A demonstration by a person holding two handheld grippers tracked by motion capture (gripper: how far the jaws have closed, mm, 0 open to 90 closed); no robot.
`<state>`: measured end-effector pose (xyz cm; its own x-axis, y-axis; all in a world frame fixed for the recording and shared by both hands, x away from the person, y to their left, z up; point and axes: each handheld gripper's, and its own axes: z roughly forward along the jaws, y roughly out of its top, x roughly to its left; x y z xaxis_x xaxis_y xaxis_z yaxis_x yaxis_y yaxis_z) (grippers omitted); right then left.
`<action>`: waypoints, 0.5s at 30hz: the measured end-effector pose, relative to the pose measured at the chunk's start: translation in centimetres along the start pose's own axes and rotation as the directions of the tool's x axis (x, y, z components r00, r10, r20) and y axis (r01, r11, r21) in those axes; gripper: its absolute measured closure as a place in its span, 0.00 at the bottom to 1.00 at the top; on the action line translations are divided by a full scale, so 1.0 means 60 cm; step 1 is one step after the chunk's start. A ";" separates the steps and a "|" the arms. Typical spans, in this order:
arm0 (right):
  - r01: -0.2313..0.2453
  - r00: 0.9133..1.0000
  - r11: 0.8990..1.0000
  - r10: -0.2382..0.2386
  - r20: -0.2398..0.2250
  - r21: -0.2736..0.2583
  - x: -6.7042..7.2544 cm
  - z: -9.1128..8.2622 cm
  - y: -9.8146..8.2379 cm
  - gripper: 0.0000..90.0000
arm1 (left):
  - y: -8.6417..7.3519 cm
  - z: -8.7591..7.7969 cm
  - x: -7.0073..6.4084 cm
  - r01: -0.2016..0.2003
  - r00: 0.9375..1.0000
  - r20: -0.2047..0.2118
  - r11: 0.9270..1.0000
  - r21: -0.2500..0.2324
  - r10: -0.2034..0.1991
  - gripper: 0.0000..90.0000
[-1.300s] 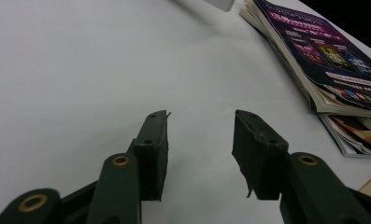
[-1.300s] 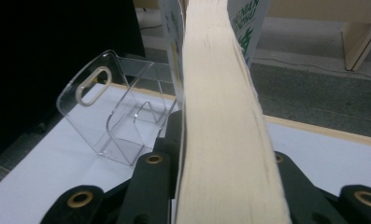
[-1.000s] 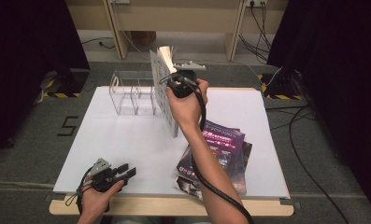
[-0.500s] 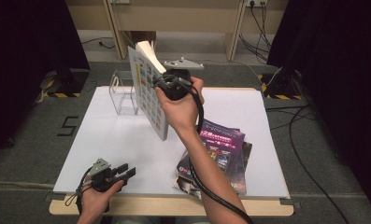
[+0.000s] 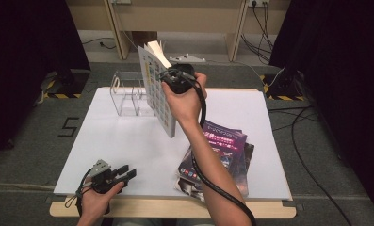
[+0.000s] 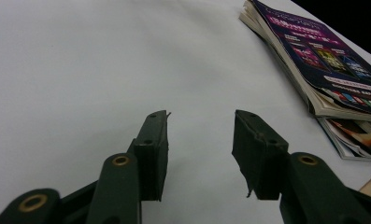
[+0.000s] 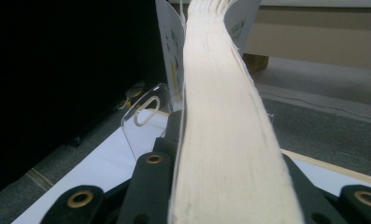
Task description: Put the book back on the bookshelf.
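Book (image 5: 157, 92): a thick book with a pale, grid-patterned cover is hanging in the air over the far half of the white table (image 5: 128, 141), tilted, its lower corner pointing down toward the tabletop and its pages fanning open at the top.
Right gripper (image 5: 174, 79): it is clamping the book by its edge; in the right gripper view the cream block of pages (image 7: 225, 140) is sitting squeezed between the two black jaws, so the tongs are gripping the book.
Right hand (image 5: 184, 99): it is wrapping around the gripper's body, the forearm reaching up from the near edge across the table.
Clear holder (image 5: 128, 94): a see-through plastic stand is sitting on the table just left of the book and behind it; in the right gripper view its rounded wall with an oval slot (image 7: 146, 116) is showing beside the book.
Magazine stack (image 5: 217, 155): several glossy magazines are lying flat on the near right part of the table, a purple cover on top, partly under the forearm.
Left gripper (image 5: 123, 173): it is resting at the near left edge of the table, jaws standing apart with only bare white surface between them in the left gripper view, so these tongs are open and gripping nothing.
Left hand (image 5: 97, 195): it is holding that gripper low by the table's edge, well apart from the book.
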<state>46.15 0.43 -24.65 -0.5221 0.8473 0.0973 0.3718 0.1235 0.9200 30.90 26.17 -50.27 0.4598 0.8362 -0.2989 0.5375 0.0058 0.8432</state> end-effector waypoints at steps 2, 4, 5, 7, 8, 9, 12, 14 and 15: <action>-0.003 1.000 1.000 0.003 0.007 0.002 -0.008 -0.001 -0.002 0.83 | 0.000 0.000 -0.001 -0.002 1.000 0.001 1.000 0.003 0.002 0.61; -0.007 1.000 1.000 0.006 0.021 0.006 -0.016 -0.003 -0.005 0.83 | 0.000 0.000 -0.002 -0.001 1.000 0.002 1.000 0.001 0.001 0.61; -0.011 1.000 1.000 0.011 0.022 0.007 -0.020 -0.003 -0.006 0.83 | 0.000 0.000 -0.002 0.000 1.000 0.001 1.000 -0.001 0.000 0.61; -0.021 0.999 1.000 0.021 0.031 0.010 -0.029 -0.005 -0.010 0.83 | -0.001 0.000 -0.001 -0.001 1.000 0.001 1.000 0.001 0.001 0.61; -0.022 0.999 1.000 0.021 0.035 0.010 -0.030 -0.006 -0.011 0.83 | -0.001 0.001 -0.001 -0.001 1.000 0.001 1.000 0.003 0.001 0.61; -0.020 0.999 1.000 0.019 0.039 0.011 -0.033 -0.006 -0.013 0.83 | -0.001 0.002 -0.001 -0.001 1.000 0.001 1.000 0.004 0.001 0.61; -0.014 0.999 1.000 0.013 0.051 0.018 -0.038 -0.004 -0.014 0.83 | -0.001 0.002 -0.002 -0.004 1.000 0.002 1.000 0.003 0.004 0.61; -0.010 0.999 1.000 0.009 0.052 0.019 -0.038 0.000 -0.015 0.83 | 0.000 0.001 -0.002 -0.004 1.000 0.000 1.000 0.001 0.004 0.61; -0.013 0.998 1.000 0.013 0.055 0.016 -0.037 0.003 -0.015 0.83 | 0.000 0.001 -0.001 -0.002 1.000 -0.001 1.000 0.000 0.002 0.61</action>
<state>47.10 -1.50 -25.76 -0.4741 0.8761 0.0876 0.3908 0.1203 0.9126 30.89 26.07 -50.28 0.4605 0.8367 -0.2965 0.5366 0.0037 0.8439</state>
